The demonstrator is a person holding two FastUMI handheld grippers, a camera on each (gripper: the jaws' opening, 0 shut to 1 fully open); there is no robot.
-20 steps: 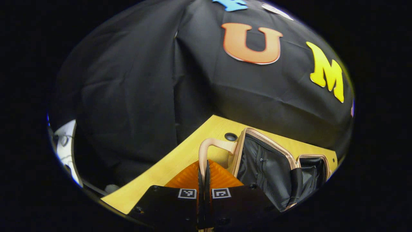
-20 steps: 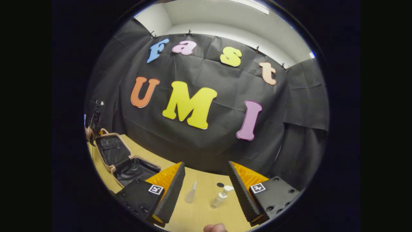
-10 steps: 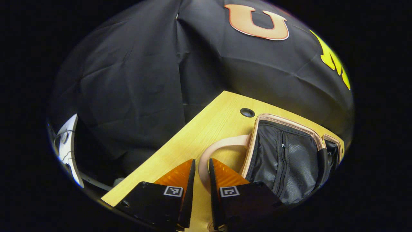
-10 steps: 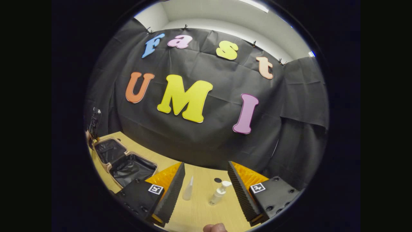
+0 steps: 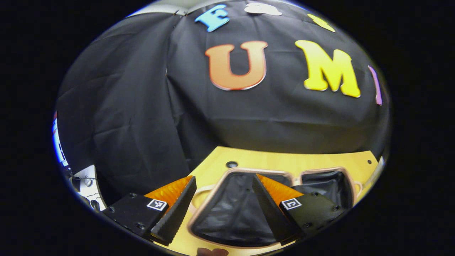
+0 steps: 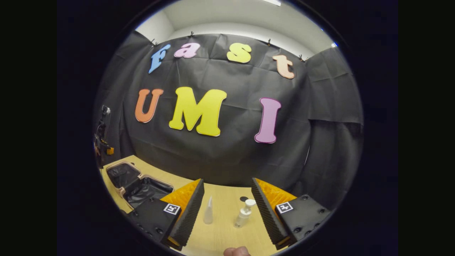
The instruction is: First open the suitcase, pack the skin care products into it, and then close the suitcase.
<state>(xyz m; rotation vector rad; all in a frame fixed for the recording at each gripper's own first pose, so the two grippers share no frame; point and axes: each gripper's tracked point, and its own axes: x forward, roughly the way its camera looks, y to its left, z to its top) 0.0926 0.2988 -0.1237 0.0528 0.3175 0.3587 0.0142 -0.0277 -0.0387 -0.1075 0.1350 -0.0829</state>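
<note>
The suitcase (image 5: pixel 227 213) lies open flat on the wooden table (image 5: pixel 284 161), a pinkish-beige shell with black lining in both halves; its second half (image 5: pixel 327 181) sits to the right. My left gripper (image 5: pixel 224 177) hovers open above the near half, holding nothing. In the right gripper view the suitcase (image 6: pixel 137 183) lies at the far left. My right gripper (image 6: pixel 227 181) is open over the table, and between its fingers stand a slim clear bottle (image 6: pixel 208 212) with a pointed cap and a clear pump bottle (image 6: pixel 244 214), both upright and untouched.
A round cable hole (image 5: pixel 231 164) sits in the table behind the suitcase, and another cable hole (image 6: pixel 244 199) behind the pump bottle. The black cloth wall closes the table's far side. White equipment (image 5: pixel 83 181) stands off the table's left edge.
My left gripper let go of the suitcase handle and opened wide. The lid dropped flat onto the table. The right gripper hardly moved.
</note>
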